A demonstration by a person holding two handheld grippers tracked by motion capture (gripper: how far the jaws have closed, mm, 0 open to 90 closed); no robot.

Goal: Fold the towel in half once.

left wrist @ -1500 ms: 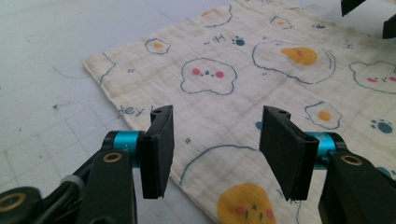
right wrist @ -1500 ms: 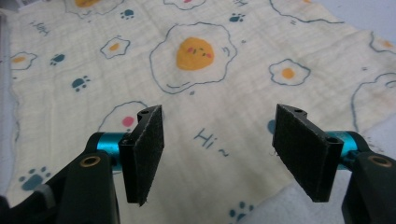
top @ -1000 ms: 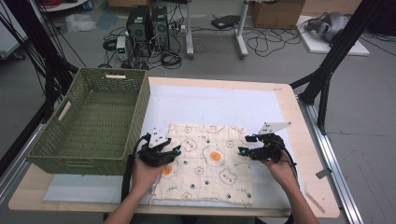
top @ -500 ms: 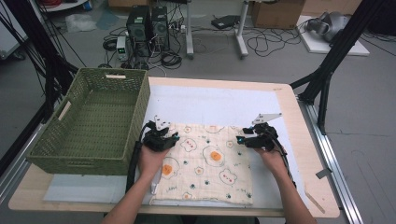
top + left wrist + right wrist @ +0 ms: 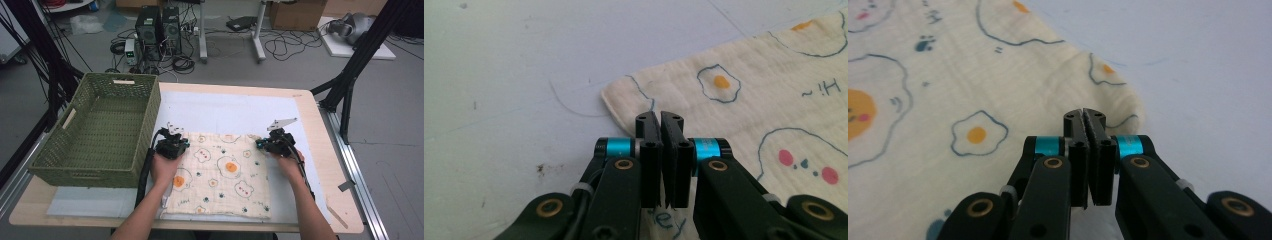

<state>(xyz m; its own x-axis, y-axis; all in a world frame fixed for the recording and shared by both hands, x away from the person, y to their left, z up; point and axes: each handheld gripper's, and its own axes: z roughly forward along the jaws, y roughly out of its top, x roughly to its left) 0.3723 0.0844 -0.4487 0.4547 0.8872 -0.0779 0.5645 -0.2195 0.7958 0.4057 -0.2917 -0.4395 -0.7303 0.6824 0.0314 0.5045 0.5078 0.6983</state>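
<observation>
Both grippers have just closed on the cloth's (image 5: pixel 220 175) far corners: left gripper (image 5: pixel 661 120) at ten o'clock, right gripper (image 5: pixel 1084 116) at two. Blue writing reads "~!H" and "ey"; cloth lies flat on the table (image 5: pixel 320 165).

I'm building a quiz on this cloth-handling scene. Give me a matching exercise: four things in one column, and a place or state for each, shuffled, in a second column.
Things:
1. left gripper
2. right gripper
3. green woven basket
4. egg-print cloth

Places or states:
A. stands at the table's left edge
B. lies flat in front of the person
C. jaws shut at the cloth's far left corner
D. jaws shut at the cloth's far right corner

Pairs: 1-C, 2-D, 3-A, 4-B
</observation>
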